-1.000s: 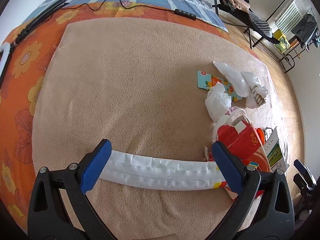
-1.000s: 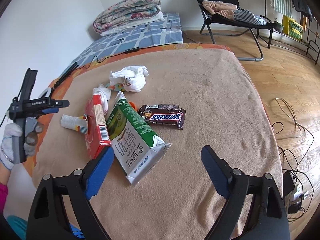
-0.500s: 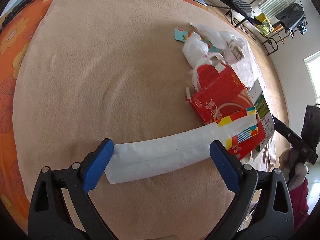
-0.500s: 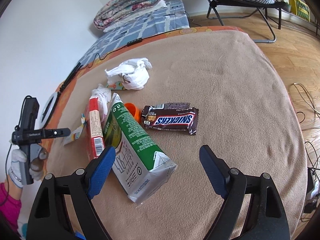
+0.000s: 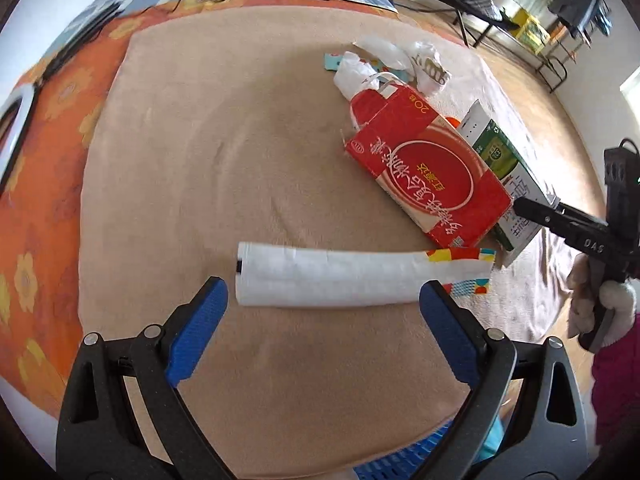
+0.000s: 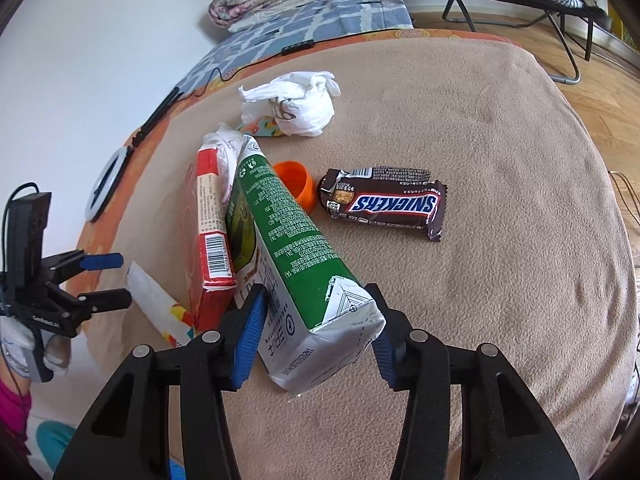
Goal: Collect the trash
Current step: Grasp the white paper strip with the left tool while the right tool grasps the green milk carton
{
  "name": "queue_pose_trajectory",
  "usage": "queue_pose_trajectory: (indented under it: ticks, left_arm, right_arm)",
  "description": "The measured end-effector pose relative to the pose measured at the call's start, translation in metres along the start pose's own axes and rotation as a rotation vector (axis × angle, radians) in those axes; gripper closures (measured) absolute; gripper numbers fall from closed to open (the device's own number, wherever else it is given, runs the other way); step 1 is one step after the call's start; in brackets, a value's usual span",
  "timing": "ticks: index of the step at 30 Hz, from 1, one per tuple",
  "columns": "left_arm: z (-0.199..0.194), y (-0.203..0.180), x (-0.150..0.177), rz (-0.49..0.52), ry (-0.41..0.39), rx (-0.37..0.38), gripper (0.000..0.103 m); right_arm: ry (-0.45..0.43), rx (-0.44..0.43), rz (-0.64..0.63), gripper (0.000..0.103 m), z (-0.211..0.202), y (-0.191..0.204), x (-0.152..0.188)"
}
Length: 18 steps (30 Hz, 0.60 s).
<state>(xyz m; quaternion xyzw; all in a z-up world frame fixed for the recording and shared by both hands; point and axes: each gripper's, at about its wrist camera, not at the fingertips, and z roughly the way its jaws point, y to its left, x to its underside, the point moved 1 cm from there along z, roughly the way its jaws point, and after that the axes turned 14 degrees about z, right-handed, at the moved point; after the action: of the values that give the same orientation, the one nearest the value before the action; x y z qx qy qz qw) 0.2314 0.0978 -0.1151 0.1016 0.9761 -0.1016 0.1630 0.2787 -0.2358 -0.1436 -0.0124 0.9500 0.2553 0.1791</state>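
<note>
A green and white carton [image 6: 296, 276] is being closed on by the right claw [image 6: 316, 332] at its torn near end, the pads lying along both flanks, so that the bulkiest piece of trash on the beige blanket [image 6: 500, 208] can be lifted first. It is being propped against a red box [image 6: 212, 240], with an orange cap [image 6: 294, 184], a Snickers wrapper [image 6: 384, 202] and a knotted white bag [image 6: 298, 108] lying beyond. The left claw [image 5: 322, 320] is being held spread and empty above a white paper sleeve [image 5: 332, 278], judged the likely next pick, its pads apart from it
</note>
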Motion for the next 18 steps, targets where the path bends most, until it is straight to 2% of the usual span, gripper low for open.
queue_pose_trajectory:
  ticks: [5, 8, 15, 17, 18]
  left_arm:
    - [0.022, 0.009, 0.028, -0.185, 0.061, 0.095, 0.004]
    - [0.041, 0.012, 0.023, -0.272, 0.055, 0.136, 0.004]
    - [0.051, 0.027, -0.019, -0.331, -0.027, 0.081, 0.004]
    - [0.055, 0.015, -0.026, -0.291, -0.035, 0.055, 0.006]
    - [0.057, 0.006, -0.028, -0.249, -0.025, 0.015, 0.012]
  right_arm:
    - [-0.014, 0.022, -0.048, 0.059, -0.002, 0.007, 0.005]
    - [-0.023, 0.033, -0.050, 0.060, -0.002, 0.009, 0.006]
    - [-0.042, 0.035, -0.049, 0.063, -0.008, 0.014, 0.013]
    - [-0.036, 0.028, -0.057, 0.064, -0.007, 0.016, 0.013]
    - [-0.032, 0.027, -0.066, 0.064, -0.006, 0.018, 0.014]
